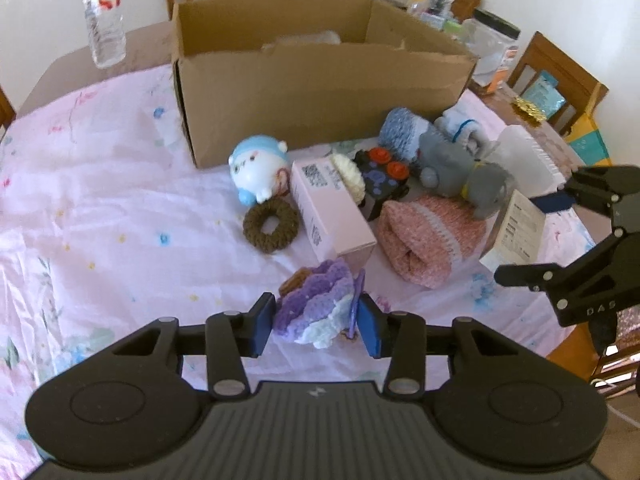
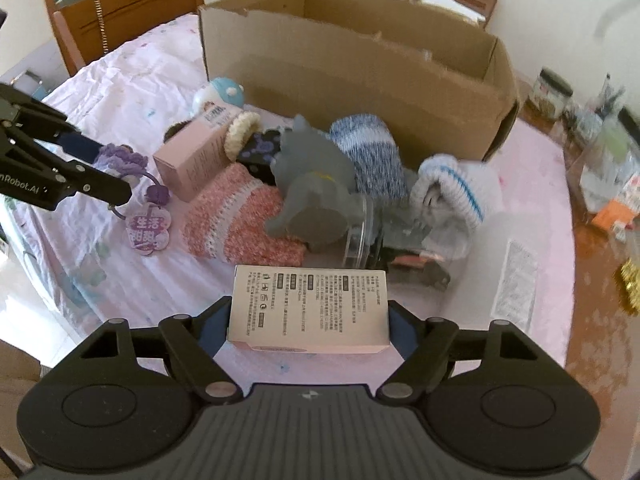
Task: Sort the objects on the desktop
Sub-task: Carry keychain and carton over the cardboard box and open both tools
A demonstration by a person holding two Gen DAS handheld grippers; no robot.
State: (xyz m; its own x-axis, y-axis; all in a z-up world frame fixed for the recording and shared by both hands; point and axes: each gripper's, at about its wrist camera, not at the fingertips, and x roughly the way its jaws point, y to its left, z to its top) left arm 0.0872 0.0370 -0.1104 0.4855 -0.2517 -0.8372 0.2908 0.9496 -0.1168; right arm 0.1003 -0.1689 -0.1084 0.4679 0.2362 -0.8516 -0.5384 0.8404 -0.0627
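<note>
Left wrist view: the left tongs pinch a purple-and-white crocheted hair tie on the tabletop; a brown cardboard box stands beyond.

Right wrist view: the right tongs clamp a pale pink printed carton, the cardboard box ahead.

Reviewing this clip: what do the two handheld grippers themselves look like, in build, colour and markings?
Both match: black linkage fingers with silver pivot pins, blue pads, two round discs on a ribbed dark grey body bearing a small light logo. See the left gripper and the right gripper. White lettering runs along their sides, only partly readable. No cables, hands or sleeves show.
</note>
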